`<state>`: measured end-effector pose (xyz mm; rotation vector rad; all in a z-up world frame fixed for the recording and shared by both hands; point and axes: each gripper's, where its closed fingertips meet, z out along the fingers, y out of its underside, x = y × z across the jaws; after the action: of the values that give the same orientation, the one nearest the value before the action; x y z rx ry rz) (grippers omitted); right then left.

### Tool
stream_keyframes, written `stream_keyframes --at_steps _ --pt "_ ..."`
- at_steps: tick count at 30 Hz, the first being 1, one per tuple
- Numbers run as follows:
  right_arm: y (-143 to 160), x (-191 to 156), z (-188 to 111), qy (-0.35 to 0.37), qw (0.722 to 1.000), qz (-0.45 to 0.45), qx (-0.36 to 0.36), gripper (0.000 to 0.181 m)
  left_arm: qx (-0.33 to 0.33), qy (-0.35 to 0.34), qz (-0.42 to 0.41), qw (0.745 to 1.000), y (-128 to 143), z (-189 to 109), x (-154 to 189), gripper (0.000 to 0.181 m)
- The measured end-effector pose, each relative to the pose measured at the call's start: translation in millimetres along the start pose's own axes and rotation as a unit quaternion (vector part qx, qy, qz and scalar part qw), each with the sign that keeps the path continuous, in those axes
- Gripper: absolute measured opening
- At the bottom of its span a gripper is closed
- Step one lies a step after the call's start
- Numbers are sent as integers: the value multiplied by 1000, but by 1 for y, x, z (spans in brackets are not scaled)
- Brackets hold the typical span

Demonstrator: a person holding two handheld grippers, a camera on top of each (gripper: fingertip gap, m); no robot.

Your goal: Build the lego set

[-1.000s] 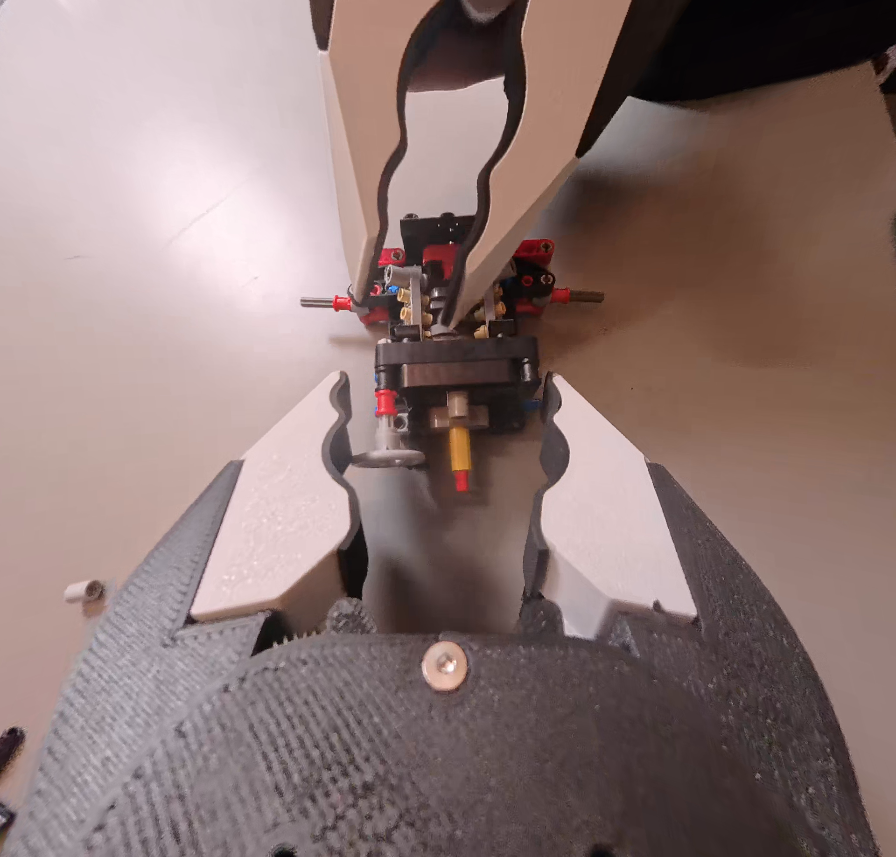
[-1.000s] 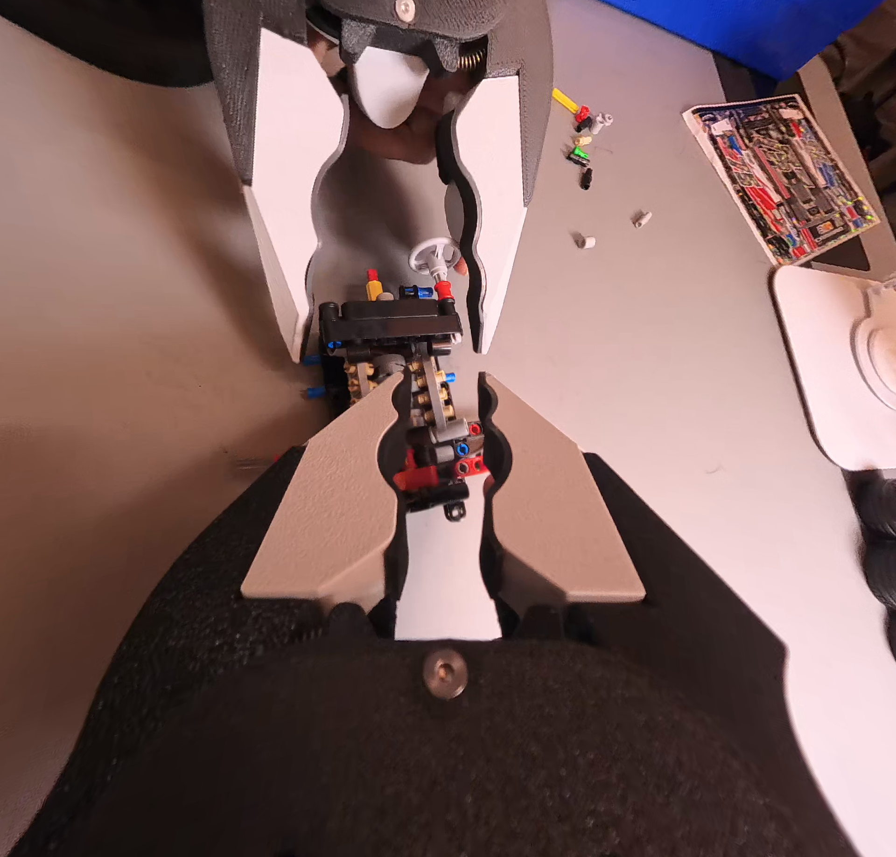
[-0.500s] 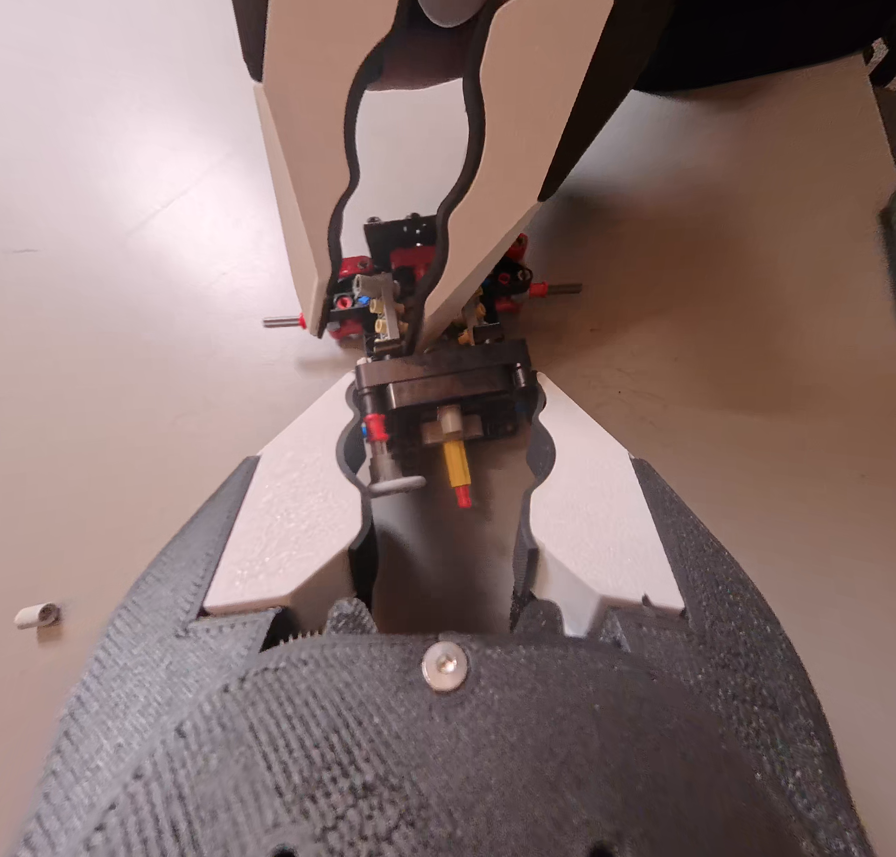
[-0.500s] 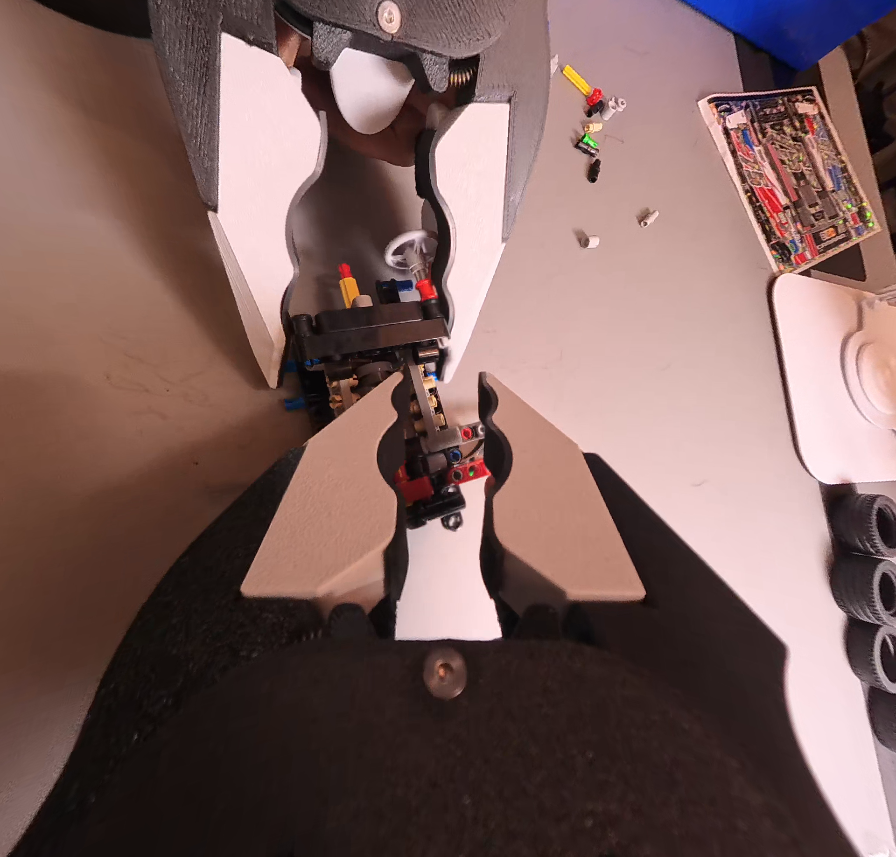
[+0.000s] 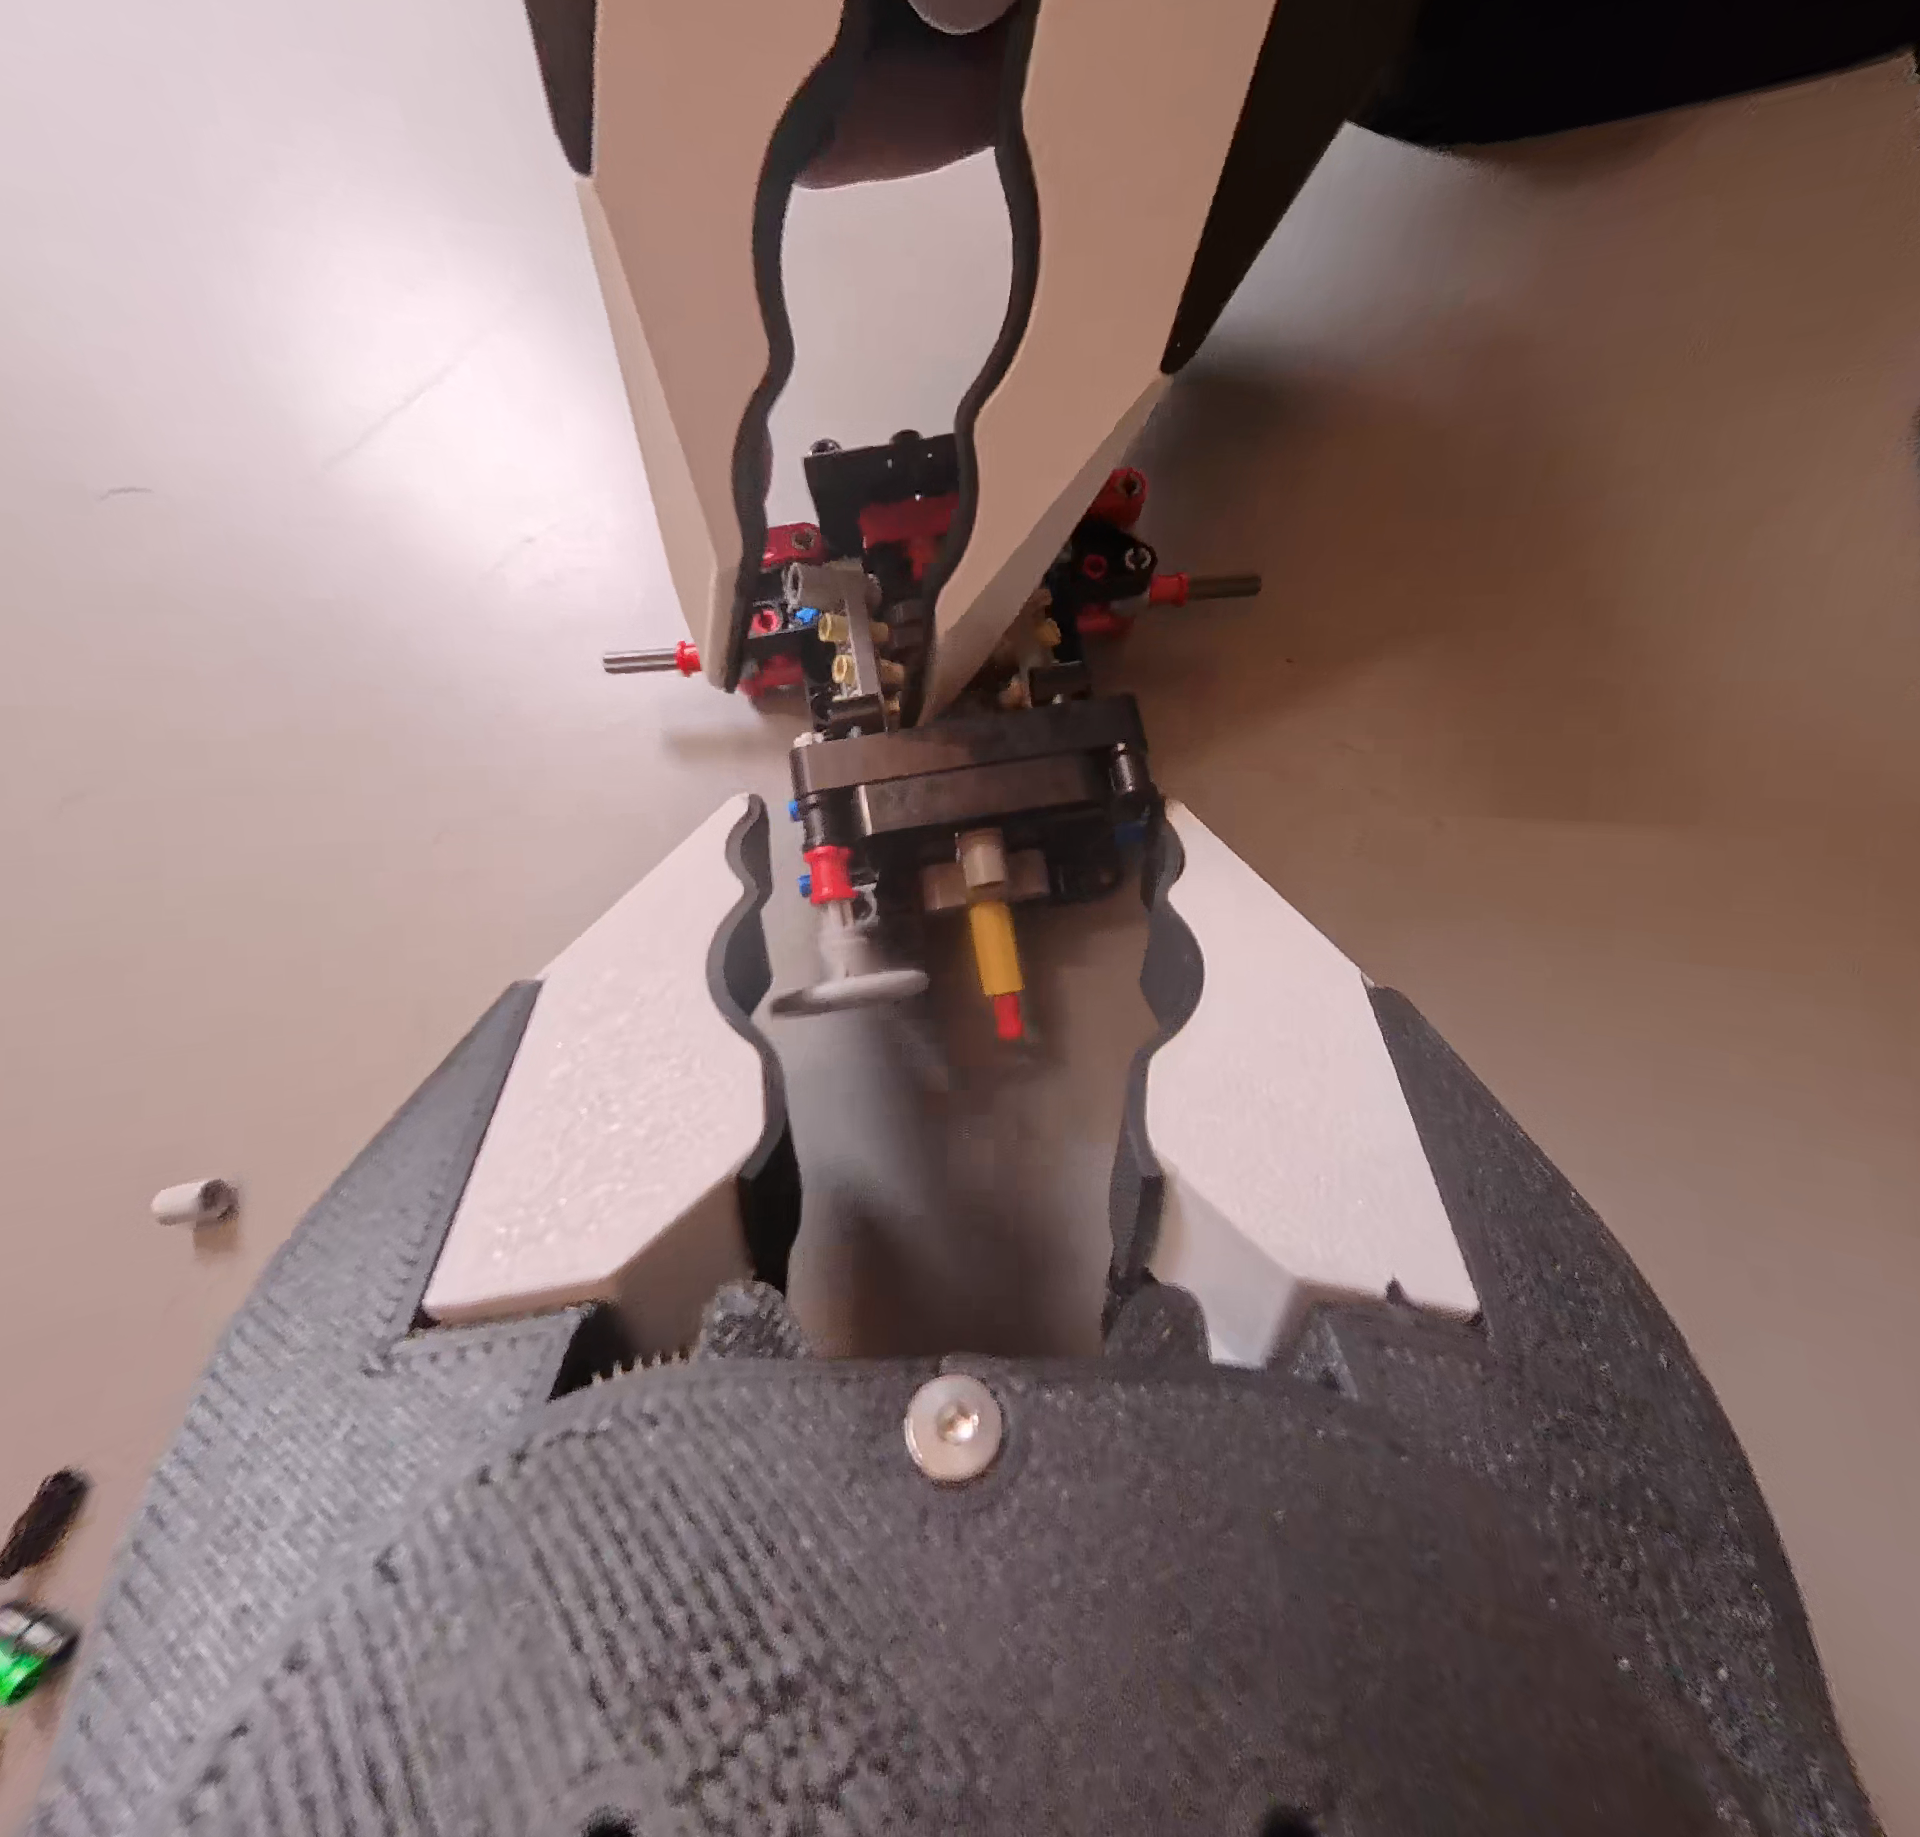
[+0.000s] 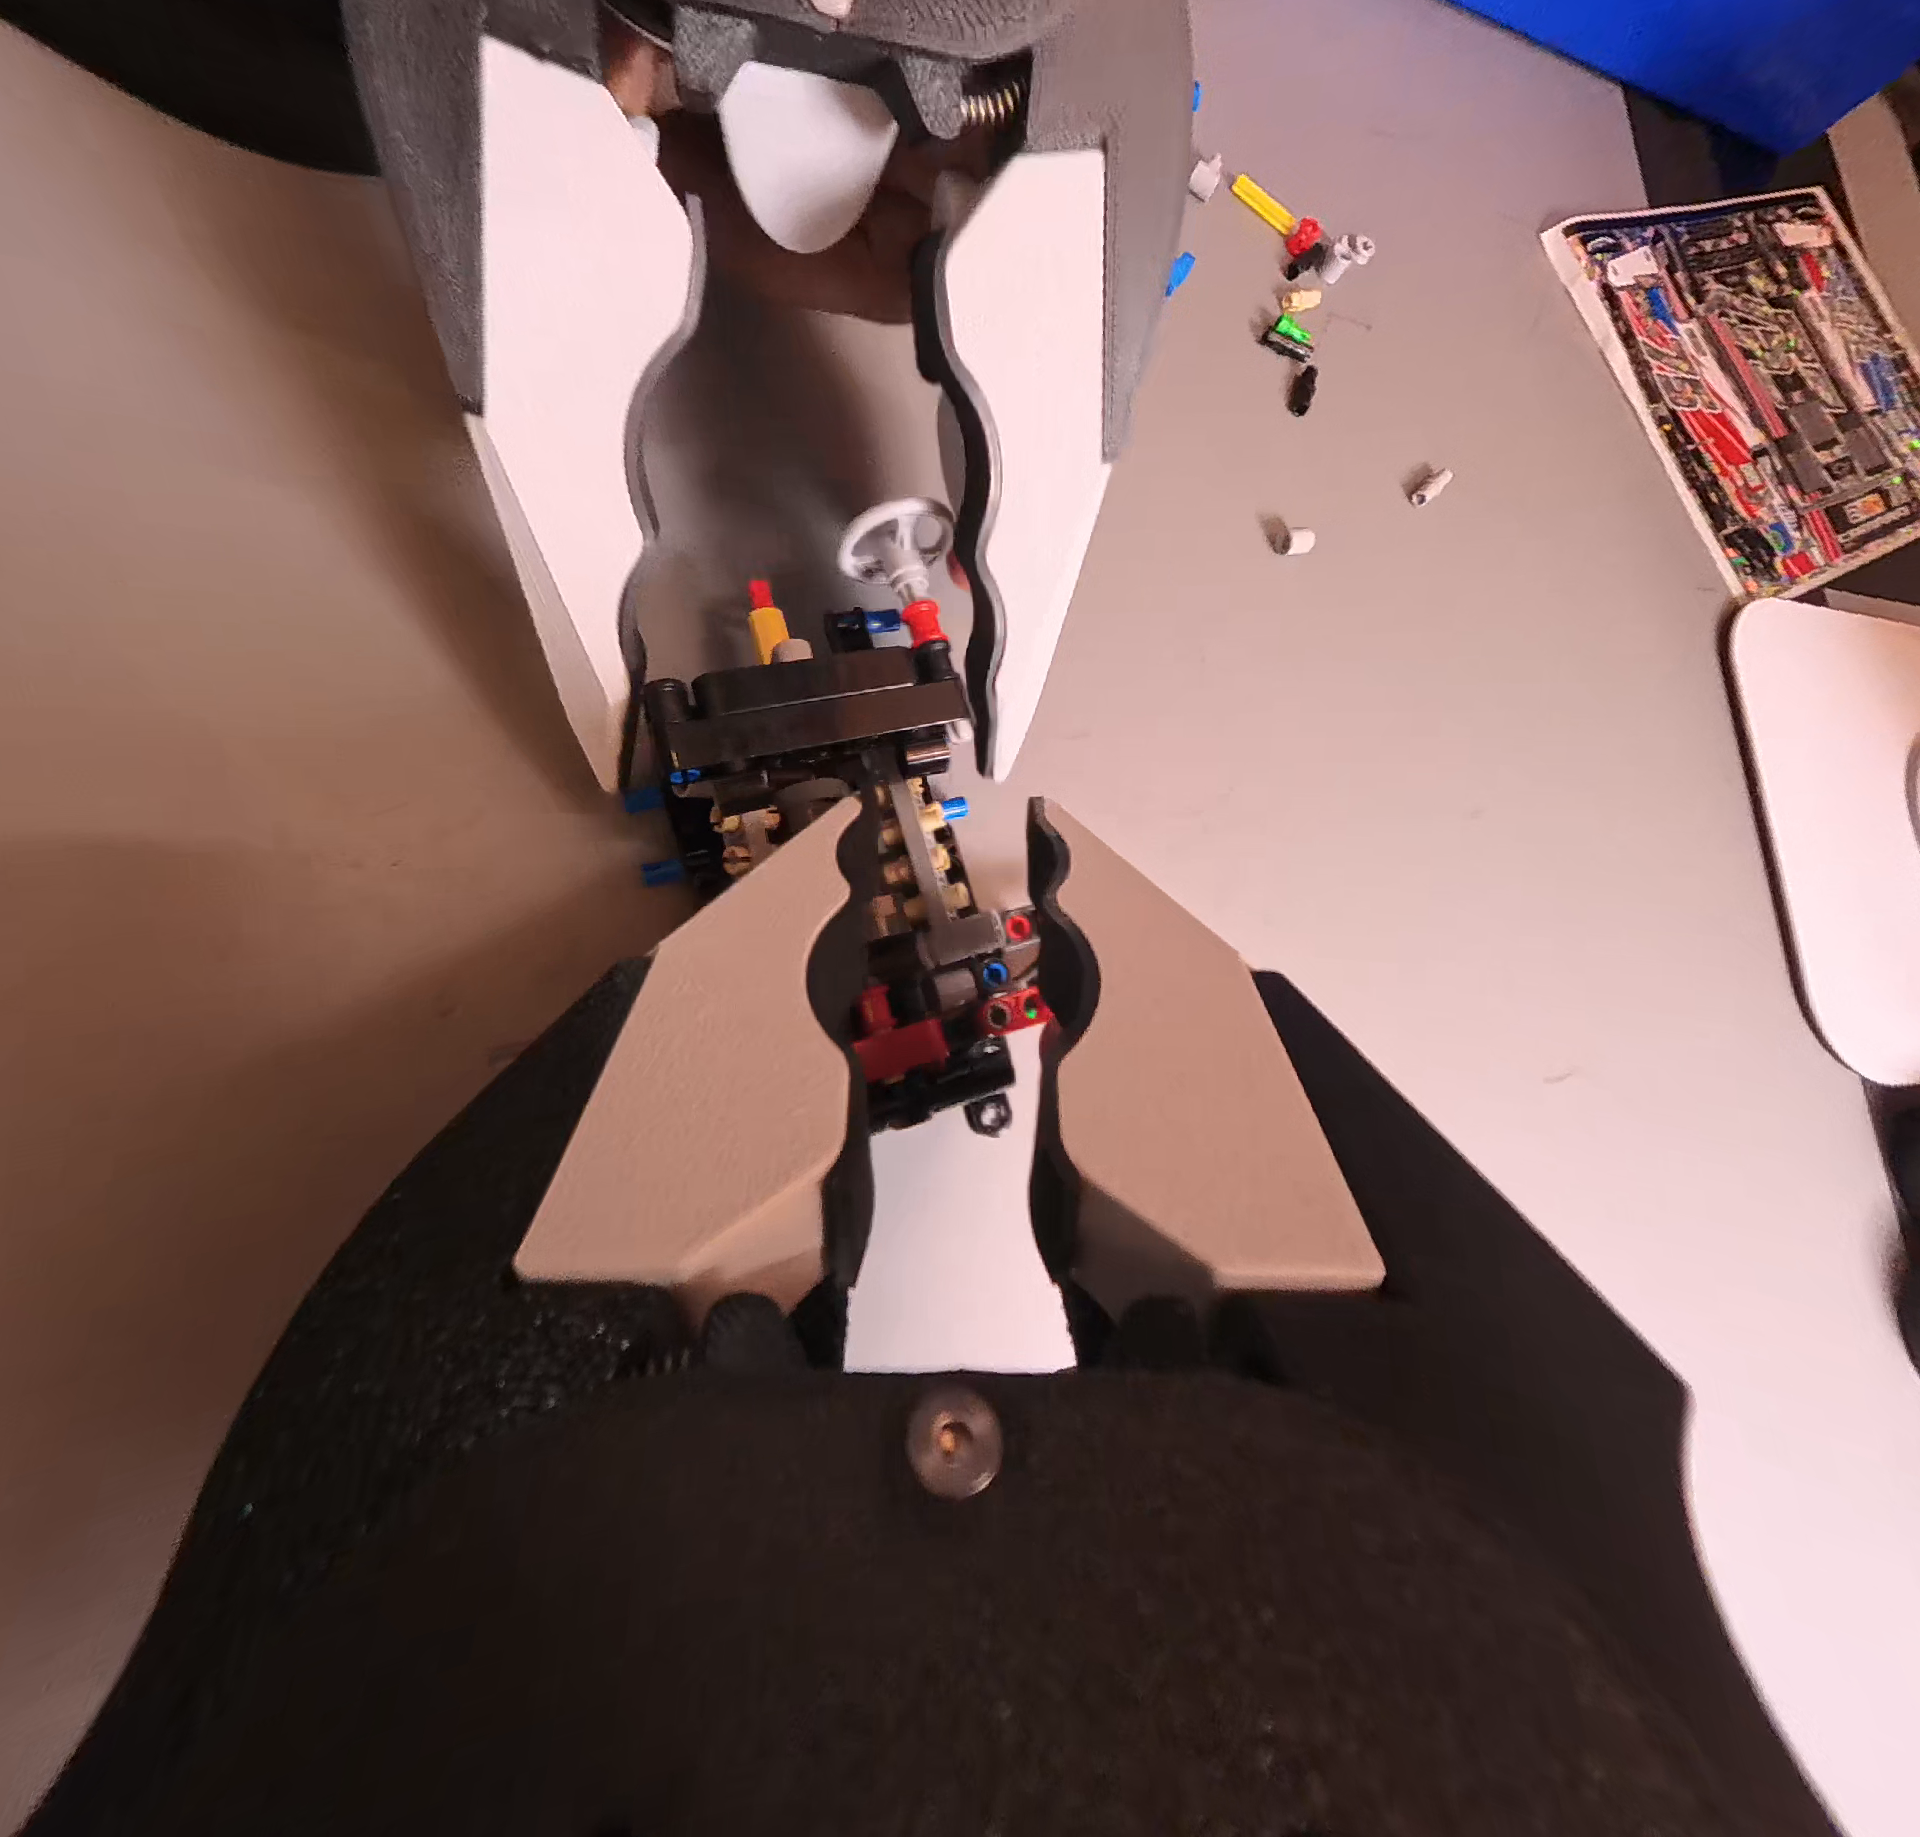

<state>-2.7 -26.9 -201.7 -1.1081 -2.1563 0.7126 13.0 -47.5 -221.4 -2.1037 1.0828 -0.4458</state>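
A small lego assembly (image 5: 966,790) lies on the beige table between my two grippers, which face each other. It has a black frame end, a grey steering wheel (image 5: 847,992), a yellow peg (image 5: 992,946), and a red and black far end with side axles. My left gripper (image 5: 961,811) is closed on the sides of the black frame. My right gripper (image 6: 945,811) is closed around the middle, on the grey beam (image 6: 930,883) and its tan pins. The right gripper (image 5: 826,691) comes in from the top of the left wrist view. The left gripper (image 6: 800,774) does the same in the right wrist view.
Several loose small pieces (image 6: 1299,281) lie behind the left gripper, with two white pins (image 6: 1288,538) nearer. An instruction booklet (image 6: 1756,385), a white tray (image 6: 1829,831) and a blue bin (image 6: 1662,11) are to the right. A white pin (image 5: 192,1203) lies left. The tips of both grippers are at nearly the same place.
My left gripper has moved forward and narrowed from open onto the black frame end. My right gripper has kept its hold on the assembly's middle.
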Motion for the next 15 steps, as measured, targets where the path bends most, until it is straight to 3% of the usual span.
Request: stream_keyframes --at_steps 4,8,10,15 --pt "0 4 -5 8 1000 17 13 25 6 -38 -6 999 1 -29 -8 69" --pt "8 21 -28 48 996 57 50 26 6 -83 -24 996 20 -53 -4 34" --pt "16 26 -37 61 993 78 71 26 11 -106 -25 994 29 -49 -1 22" --pt "29 26 -44 73 987 96 105 26 -4 -130 25 991 32 -30 7 17"
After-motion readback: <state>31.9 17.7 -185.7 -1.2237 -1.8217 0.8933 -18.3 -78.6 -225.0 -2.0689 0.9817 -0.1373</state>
